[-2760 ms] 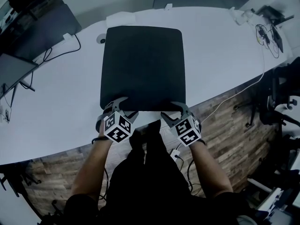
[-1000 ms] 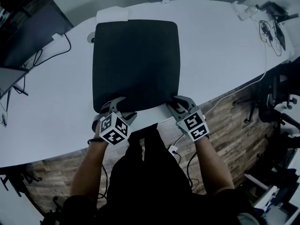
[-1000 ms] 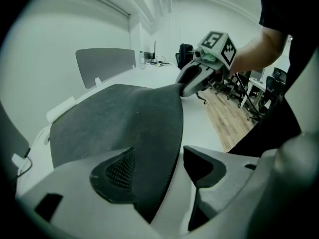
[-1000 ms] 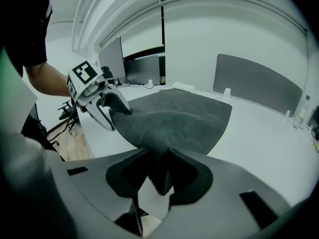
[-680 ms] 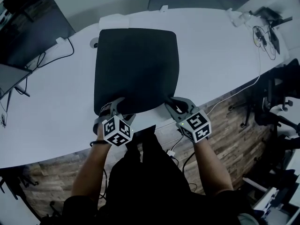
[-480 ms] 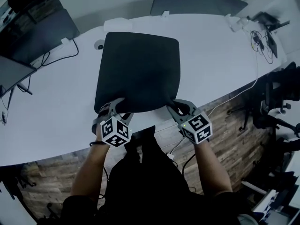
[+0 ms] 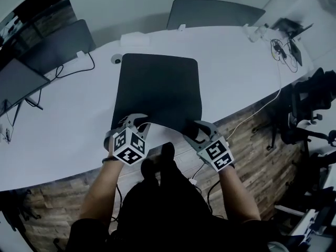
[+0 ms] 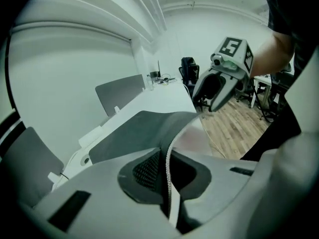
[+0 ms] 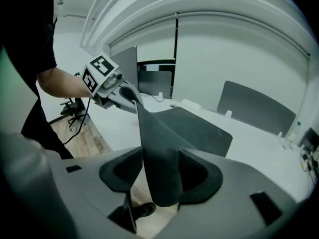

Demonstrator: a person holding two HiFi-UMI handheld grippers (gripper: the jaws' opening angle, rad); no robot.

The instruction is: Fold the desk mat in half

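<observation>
Your left tool, jaws just closed, pinches the desk mat at 7 o'clock; your right tool, jaws just widened, grips its 5 o'clock corner.

desk mat | black, unfolded | near edge raised, rest flat

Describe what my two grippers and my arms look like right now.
The left gripper and right gripper match: grey plastic bodies, two curved jaws lined with dark pads, and each carries a cube of black-and-white square markers. The forearms are bare below short black sleeves, with a dark wristband on the left wrist.
</observation>
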